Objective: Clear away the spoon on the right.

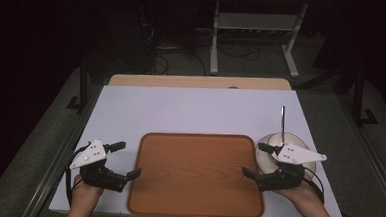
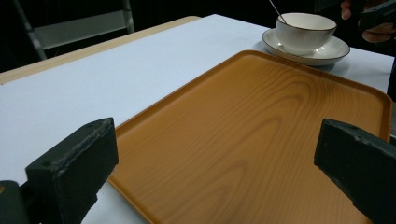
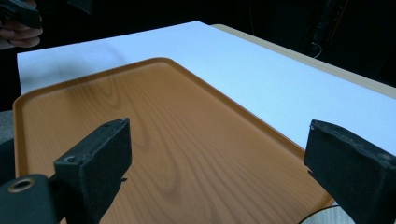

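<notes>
High view: a wooden tray [image 1: 197, 174] lies in the lower centre of the frame on the white table [image 1: 196, 108], its long axis running left to right. The left tongs [image 1: 128, 160] stand at the tray's left short edge, lower left of the frame; the right tongs [image 1: 256, 161] stand at its right short edge, lower right. Both pairs point inward at the tray from opposite ends, so each hand is about equally near its own edge.

Left gripper view: the jaws stand wide apart with nothing between them, the tray's near rim [image 2: 135, 122] lying just ahead and below. A cup [image 2: 304, 30] on a saucer [image 2: 327, 52], with a spoon handle [image 2: 275, 10] rising from it, sits at the upper right, just beyond the tray's far edge.

Right gripper view: these jaws also stand wide and empty, over the tray's bare surface [image 3: 154, 135].

In the high view the saucer [image 1: 264, 155] lies under and just behind the right tongs, at the tray's right edge. Judged from this, the cup is far nearer the right hand, and the tray offers a two-handed grasp by its short ends.
</notes>
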### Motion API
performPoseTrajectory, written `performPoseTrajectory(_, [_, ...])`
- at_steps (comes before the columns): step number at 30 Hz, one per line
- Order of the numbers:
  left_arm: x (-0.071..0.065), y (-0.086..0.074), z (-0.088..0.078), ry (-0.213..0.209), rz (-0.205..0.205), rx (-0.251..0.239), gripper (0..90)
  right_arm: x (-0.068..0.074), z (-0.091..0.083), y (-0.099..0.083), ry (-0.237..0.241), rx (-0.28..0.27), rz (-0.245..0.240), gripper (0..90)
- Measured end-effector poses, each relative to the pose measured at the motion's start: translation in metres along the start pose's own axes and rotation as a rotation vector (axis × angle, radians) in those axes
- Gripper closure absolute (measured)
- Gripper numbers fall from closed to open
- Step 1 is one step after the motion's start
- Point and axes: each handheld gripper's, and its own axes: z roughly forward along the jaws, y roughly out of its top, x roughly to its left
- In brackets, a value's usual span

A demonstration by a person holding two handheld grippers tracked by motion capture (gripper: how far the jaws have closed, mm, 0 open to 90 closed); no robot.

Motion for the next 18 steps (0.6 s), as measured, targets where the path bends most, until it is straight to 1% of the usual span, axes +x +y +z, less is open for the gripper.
performPoseTrajectory(3, [0.0008, -0.0003, 0.0002, 0.000, 0.000, 0.003, 0.0, -0.0005, 0.0003, 0.0003, 0.000, -0.002, 0.002, 6.8])
performPoseTrajectory(7, [0.0010, -0.0007, 0.0001, -0.003, 0.003, 0.004, 0.0, -0.0024, 0.0029, 0.0028, -0.001, 0.016, 0.008, 6.8])
performPoseTrajectory(12, [0.0009, -0.0007, 0.0001, -0.006, 0.004, 0.003, 0.0, -0.0043, 0.0039, 0.0041, -0.012, 0.024, 0.002, 6.8])
performPoseTrajectory(18, [0.0009, -0.0004, 0.0011, -0.006, 0.003, 0.005, 0.0, -0.0084, 0.0032, 0.0074, -0.015, 0.020, 0.004, 6.8])
